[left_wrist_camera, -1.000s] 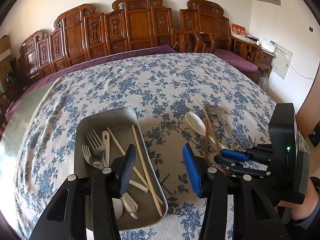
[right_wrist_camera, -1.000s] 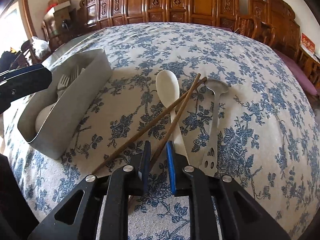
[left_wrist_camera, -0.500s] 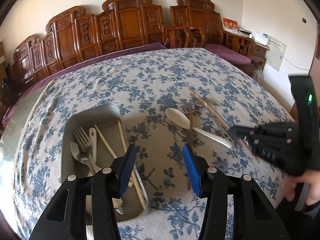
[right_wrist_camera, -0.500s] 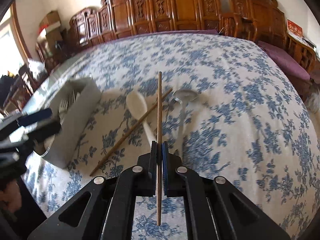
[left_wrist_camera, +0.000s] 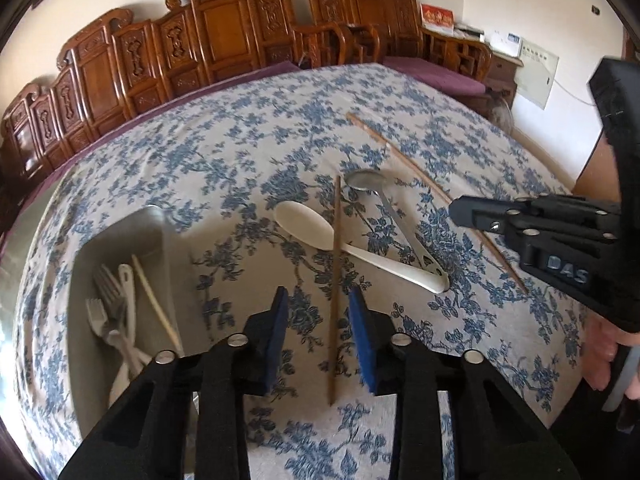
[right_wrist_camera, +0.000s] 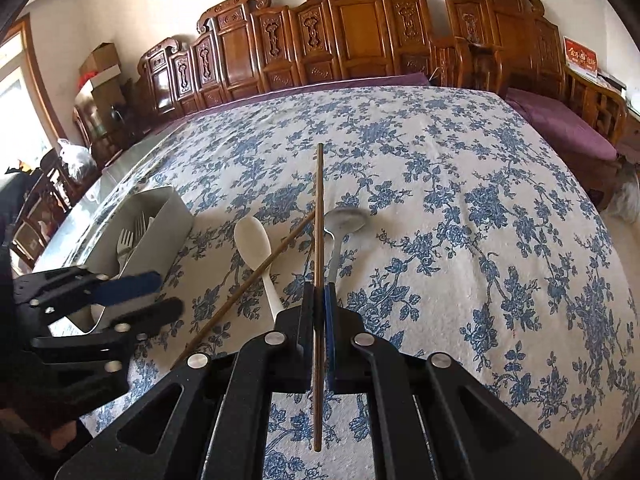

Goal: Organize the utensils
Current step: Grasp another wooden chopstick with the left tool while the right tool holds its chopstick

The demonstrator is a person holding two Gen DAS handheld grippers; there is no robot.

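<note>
My right gripper (right_wrist_camera: 319, 308) is shut on a brown chopstick (right_wrist_camera: 319, 216) and holds it above the cloth, pointing away from me. My left gripper (left_wrist_camera: 320, 336) hovers low over the second brown chopstick (left_wrist_camera: 335, 264), which lies on the cloth between its blue pads. Its jaws are closing, and gaps still show on both sides of the stick. That stick crosses the handle of a white spoon (left_wrist_camera: 308, 228), beside a metal spoon (left_wrist_camera: 368, 181). A grey metal tray (left_wrist_camera: 120, 236) at the left holds forks (left_wrist_camera: 108, 296), a white utensil and a pale chopstick.
The table wears a blue-flowered cloth (right_wrist_camera: 460, 208). Carved wooden chairs (right_wrist_camera: 360, 32) line its far side, with a purple cushioned bench (right_wrist_camera: 560, 128) at the right. A person's hand (left_wrist_camera: 604, 352) holds the right gripper's handle. Cardboard boxes (right_wrist_camera: 100, 68) sit by the window at the left.
My right gripper shut on one chopstick and lifted it off the table. My left gripper moved right from over the tray to over the other chopstick, and its jaws narrowed.
</note>
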